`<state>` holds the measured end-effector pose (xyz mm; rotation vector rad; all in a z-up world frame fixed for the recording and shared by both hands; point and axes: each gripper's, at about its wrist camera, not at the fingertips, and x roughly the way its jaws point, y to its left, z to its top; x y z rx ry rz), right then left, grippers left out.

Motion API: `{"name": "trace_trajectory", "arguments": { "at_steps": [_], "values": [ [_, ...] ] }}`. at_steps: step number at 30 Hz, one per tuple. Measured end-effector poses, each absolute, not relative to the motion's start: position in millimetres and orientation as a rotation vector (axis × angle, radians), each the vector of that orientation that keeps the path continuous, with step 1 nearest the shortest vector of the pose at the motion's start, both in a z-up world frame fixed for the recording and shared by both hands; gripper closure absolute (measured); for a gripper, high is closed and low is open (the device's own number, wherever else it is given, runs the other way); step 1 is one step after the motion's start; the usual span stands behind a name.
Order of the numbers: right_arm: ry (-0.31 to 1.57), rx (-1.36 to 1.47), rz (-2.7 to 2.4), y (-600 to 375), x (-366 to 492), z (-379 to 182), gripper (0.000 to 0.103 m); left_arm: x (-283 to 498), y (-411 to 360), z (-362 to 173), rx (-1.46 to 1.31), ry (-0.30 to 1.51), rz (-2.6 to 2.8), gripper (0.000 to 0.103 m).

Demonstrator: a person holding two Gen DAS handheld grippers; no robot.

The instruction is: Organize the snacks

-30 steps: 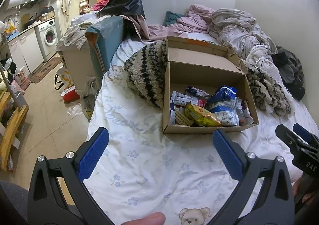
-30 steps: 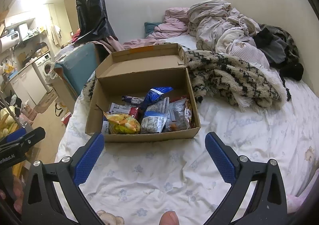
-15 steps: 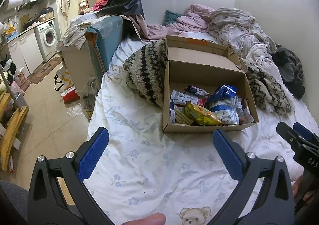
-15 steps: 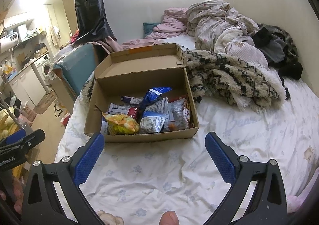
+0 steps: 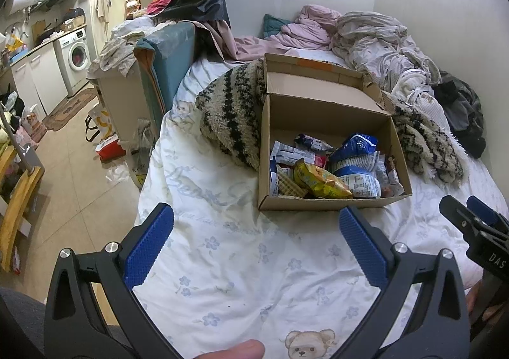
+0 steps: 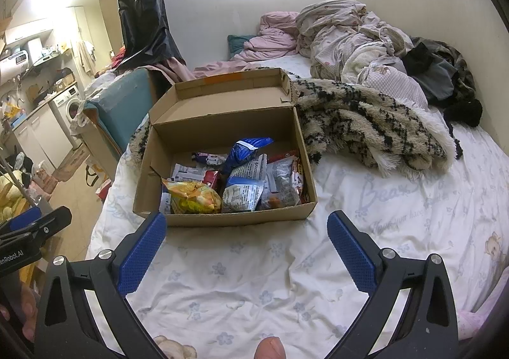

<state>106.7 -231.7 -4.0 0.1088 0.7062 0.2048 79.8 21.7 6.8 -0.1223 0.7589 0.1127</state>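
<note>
Cardboard box [image 5: 331,203] sits open on a bed [image 5: 241,250], its lid [image 5: 315,85] folded back toward a wall, in a cluttered room. Snacks fill the floor of the box: a yellow bag [image 5: 318,182] near the front wall, a blue bag [image 5: 358,144] standing behind it, and white and clear packets [image 6: 245,190] packed around them. A black-and-cream fleece [image 6: 366,123] lies against the box on both sides, with crumpled bedding [image 6: 356,37] heaped beyond it.

Both grippers hover above the flower-print sheet, just short of the box's front wall and apart from it. The left gripper [image 5: 254,244] has its blue-padded fingers spread wide with nothing between them. The right gripper [image 6: 246,247] is likewise spread wide and grips nothing. Each tool's tip shows at the edge of the other's view, the two side by side. A fingertip [image 5: 235,351] of the person shows at the bottom edge of the left view.

A washer [image 5: 76,55] stands along the far left.
</note>
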Motion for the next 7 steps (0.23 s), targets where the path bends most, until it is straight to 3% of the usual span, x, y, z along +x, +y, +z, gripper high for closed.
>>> {"name": "trace_trajectory", "arguments": {
  "at_steps": [7],
  "values": [
    [0.705, 0.107, 0.206, -231.8, 106.4, -4.4, 0.0, 77.6, 18.4, 2.6, -0.136, 0.762, 0.091, 0.0]
  ]
}}
